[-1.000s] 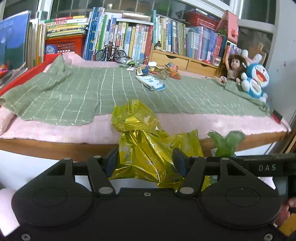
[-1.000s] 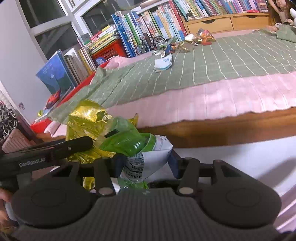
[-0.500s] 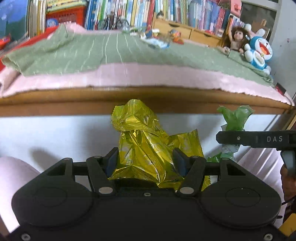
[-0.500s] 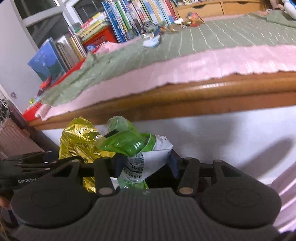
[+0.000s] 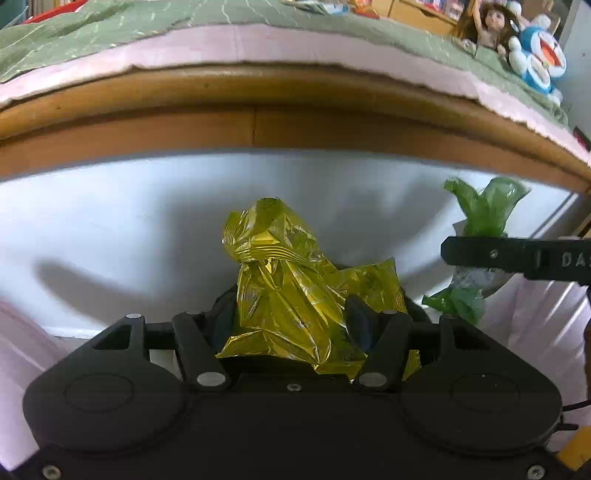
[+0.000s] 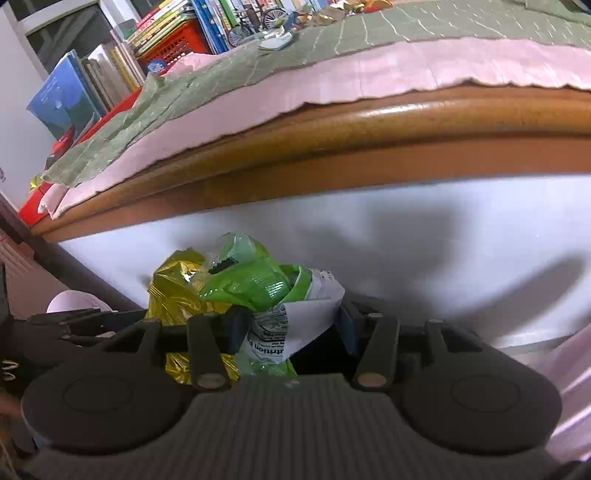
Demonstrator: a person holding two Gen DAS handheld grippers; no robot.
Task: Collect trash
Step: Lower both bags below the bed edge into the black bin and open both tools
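My left gripper (image 5: 291,317) is shut on a crumpled gold foil wrapper (image 5: 291,280), which bulges up between the two fingers. My right gripper (image 6: 291,325) is shut on a green and white snack wrapper (image 6: 266,291). In the left wrist view the green wrapper (image 5: 484,210) and the right gripper's black finger (image 5: 517,254) show at the right. In the right wrist view the gold wrapper (image 6: 177,291) sits just left of the green one. Both grippers hang below the wooden table edge (image 5: 255,122), in front of a white panel (image 5: 147,221).
Above, the table carries a pink mat (image 6: 369,70) and a green checked cloth (image 6: 406,26) with more wrappers (image 6: 275,40) far back. Books (image 6: 122,70) and a red basket (image 6: 173,44) line the back. A doll (image 5: 491,22) and a blue plush toy (image 5: 543,62) sit at the right.
Both grippers have sunk from table-top height to below the table's wooden edge, and tilted further down. The grips on the gold and green wrappers are unchanged.
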